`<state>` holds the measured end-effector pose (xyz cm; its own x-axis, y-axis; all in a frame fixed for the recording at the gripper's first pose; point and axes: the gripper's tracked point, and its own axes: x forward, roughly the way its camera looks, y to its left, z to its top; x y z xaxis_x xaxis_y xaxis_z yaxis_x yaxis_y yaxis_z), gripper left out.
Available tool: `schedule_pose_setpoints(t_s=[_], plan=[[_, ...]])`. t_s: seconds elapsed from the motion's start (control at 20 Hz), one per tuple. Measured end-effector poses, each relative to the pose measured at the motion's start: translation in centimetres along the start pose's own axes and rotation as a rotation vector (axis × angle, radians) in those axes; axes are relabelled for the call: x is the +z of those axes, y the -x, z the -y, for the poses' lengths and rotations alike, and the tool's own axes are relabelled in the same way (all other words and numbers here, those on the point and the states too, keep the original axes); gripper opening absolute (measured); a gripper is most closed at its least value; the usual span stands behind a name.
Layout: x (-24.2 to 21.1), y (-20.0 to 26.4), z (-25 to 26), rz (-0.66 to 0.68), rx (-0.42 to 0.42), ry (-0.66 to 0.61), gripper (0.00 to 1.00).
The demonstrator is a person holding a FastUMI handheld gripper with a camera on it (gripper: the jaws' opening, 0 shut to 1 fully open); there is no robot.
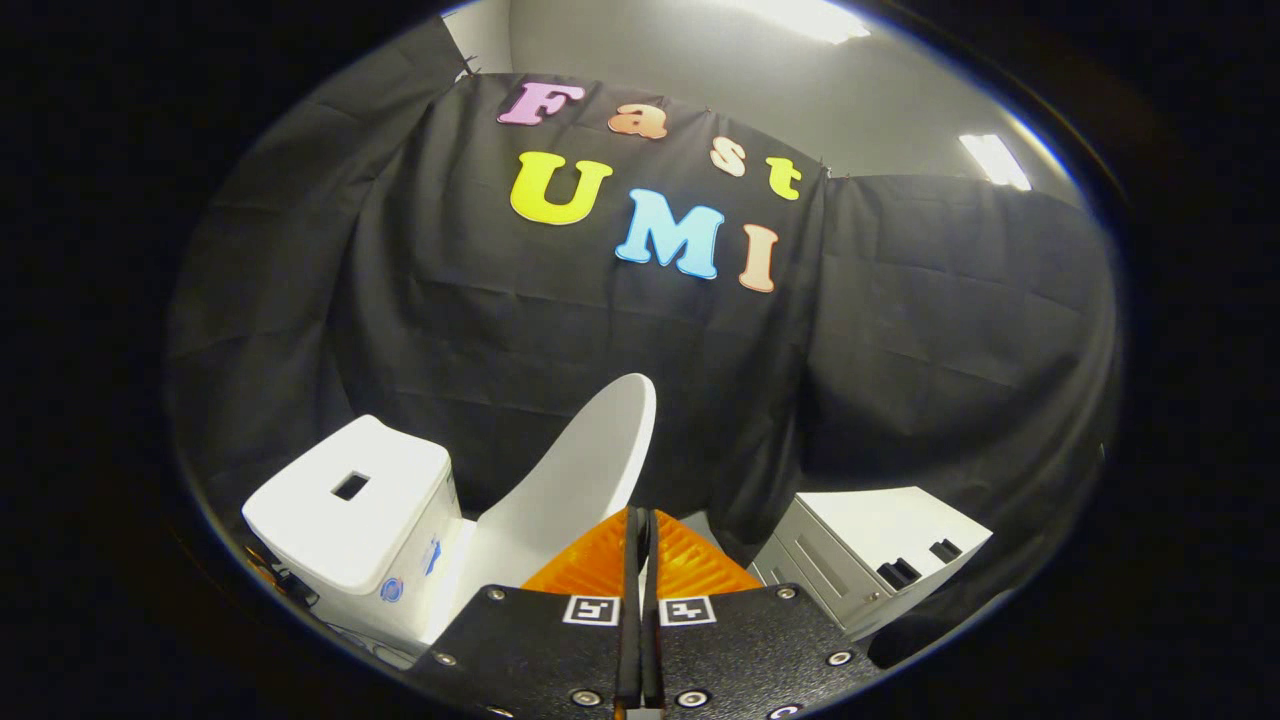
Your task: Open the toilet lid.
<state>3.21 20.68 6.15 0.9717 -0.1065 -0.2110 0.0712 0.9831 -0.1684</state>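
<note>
The white toilet lid is raised and stands tilted, its hinge end down beside the white tank. Its free edge runs down into the tips of my gripper. The two fingers are pressed close together, and a thin white sliver of the lid's rim shows between them. My gripper is shut on the lid's edge. The bowl and seat below are hidden behind the gripper body.
The tank has a rectangular button recess on top. A white cabinet with dark handles stands to the right of the fingers. Black cloth walls close in behind the toilet and on both sides.
</note>
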Motion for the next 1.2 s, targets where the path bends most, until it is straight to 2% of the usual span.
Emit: schedule_pose_setpoints(t_s=[0.5, 0.9, 1.2], plan=[[2.6, 1.0, -4.3, 0.069, 0.050, 0.045, 0.00], [3.6, 1.5, -6.8, 0.077, 0.101, -0.008, 0.00], [4.8, 2.4, -10.1, 0.111, 0.171, -0.009, 0.00]])
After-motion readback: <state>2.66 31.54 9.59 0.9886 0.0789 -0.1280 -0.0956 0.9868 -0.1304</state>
